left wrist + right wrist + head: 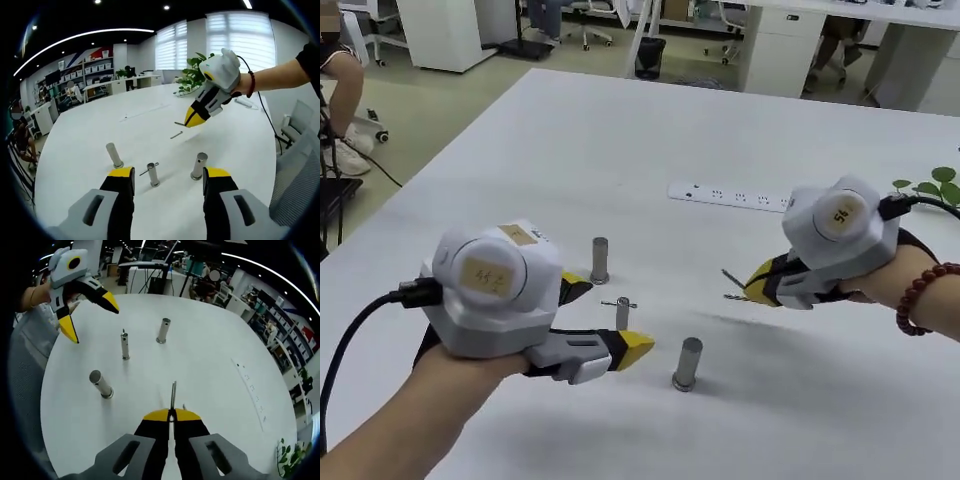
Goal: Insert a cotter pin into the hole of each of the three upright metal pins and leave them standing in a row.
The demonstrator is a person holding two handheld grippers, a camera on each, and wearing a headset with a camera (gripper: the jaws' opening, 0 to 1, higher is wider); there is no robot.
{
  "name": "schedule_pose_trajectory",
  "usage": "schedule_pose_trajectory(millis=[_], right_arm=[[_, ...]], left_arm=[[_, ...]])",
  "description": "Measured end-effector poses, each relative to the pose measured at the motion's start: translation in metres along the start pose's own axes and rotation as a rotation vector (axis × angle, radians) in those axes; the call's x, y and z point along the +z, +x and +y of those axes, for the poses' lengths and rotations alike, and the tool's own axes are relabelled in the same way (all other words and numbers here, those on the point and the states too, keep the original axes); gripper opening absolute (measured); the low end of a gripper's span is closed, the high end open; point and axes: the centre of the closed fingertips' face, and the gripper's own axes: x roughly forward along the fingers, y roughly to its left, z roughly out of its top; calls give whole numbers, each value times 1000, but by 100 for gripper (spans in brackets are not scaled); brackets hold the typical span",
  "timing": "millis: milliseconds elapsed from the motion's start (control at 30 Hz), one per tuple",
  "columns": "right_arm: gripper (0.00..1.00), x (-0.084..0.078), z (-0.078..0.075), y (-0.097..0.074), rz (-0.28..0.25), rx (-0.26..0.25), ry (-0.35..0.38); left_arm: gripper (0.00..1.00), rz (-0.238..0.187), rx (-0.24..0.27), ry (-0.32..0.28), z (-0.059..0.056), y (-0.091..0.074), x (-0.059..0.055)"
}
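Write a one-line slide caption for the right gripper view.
Right tongs shut on a cotter pin, facing three upright metal pins; left tongs open beyond.

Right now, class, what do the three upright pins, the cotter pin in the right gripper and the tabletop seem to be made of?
The upright pins look like steel: dull grey with a soft sheen down their sides. The cotter pin is thin, dark wire, probably metal; its finish is too small to tell. The tabletop is smooth matt white, perhaps laminate.

White table (520, 150) with three upright metal pins (622, 315), a power strip (728, 196), one loose cotter pin (176, 134).
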Motion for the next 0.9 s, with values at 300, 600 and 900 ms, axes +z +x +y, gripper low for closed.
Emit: schedule_pose_trajectory(millis=[300,600,900], right_arm=[[0,20,20,-16,-67,-11,-145],[0,32,39,-20,-111,0,-241],[0,54,57,-30,-179,22,-298]], left_arm=[[44,-17,-43,-54,-8,8,20],[34,-38,-128,-164,-24,18,34],[22,-43,-195,-267,-39,22,38]])
